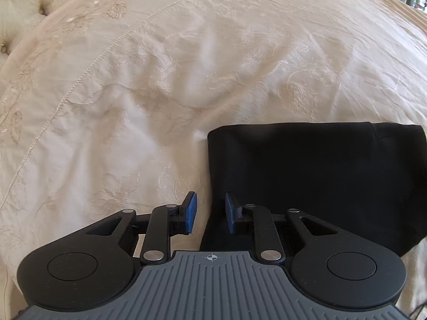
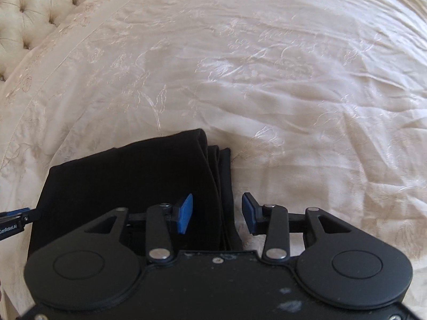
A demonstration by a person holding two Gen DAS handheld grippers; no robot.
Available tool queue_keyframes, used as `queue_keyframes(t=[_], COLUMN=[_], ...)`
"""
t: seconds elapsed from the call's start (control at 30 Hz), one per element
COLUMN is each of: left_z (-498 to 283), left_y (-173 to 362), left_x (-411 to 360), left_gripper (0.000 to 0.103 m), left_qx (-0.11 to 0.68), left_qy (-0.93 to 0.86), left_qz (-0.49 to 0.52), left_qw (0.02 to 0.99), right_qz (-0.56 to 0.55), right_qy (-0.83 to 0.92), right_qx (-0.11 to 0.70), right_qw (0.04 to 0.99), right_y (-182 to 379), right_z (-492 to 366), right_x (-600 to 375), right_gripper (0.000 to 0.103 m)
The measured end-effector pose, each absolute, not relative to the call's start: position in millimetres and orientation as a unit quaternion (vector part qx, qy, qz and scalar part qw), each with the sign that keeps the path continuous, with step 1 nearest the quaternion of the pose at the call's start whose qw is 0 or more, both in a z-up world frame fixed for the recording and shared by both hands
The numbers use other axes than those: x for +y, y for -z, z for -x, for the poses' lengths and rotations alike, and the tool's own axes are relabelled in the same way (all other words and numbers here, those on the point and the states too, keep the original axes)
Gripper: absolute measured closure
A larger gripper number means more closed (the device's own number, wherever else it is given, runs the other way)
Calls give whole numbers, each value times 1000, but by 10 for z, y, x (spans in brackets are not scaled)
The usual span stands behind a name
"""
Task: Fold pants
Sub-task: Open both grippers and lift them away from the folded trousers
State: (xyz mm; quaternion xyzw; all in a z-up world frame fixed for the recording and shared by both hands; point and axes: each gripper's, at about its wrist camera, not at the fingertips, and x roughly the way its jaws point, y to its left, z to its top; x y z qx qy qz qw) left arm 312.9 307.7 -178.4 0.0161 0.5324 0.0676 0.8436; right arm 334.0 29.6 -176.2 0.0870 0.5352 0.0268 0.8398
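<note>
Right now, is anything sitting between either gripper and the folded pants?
Nothing visible. The left gripper straddles the left edge of the pants, and the right gripper straddles their right edge; both are open over the bedspread.

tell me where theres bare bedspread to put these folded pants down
Bare bedspread runs from the folded black pants up to the tufted headboard, and to the pants' right. It is crowded only at the near edge, where the left claw and right claw straddle the pants' sides.
</note>
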Motion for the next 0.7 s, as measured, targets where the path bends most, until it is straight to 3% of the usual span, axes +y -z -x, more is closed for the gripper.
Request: queue_keyframes(t=[0.2, 0.3, 0.33, 0.5, 0.63, 0.7], left_z=[-2839, -2762, -2748, -2668, -2619, -2555], left_y=[1680, 1841, 1911, 2021, 1818, 1665], left_x=[3015, 3005, 3015, 3079, 3105, 3104], left_gripper=[78, 77, 75, 70, 70, 70], left_qx=[514, 539, 549, 550, 536, 520], left_qy=[-56, -58, -62, -55, -66, -65], left_qz=[-23, -28, -28, -22, -13, -3], left_qw=[856, 840, 833, 833, 842, 851], right_qz=[-19, -3, 0, 17, 16, 4], right_qy=[-41, -49, -41, -13, -12, -15], right_qx=[466, 488, 500, 549, 531, 513], right_qw=[884, 872, 865, 836, 847, 858], right_y=[1378, 1500, 1582, 1984, 1779, 1581], right_z=[-2956, -2838, -2813, -2837, -2834, -2738], right_x=[570, 691, 688, 601, 612, 593], right_gripper=[58, 61, 66, 67, 66, 59])
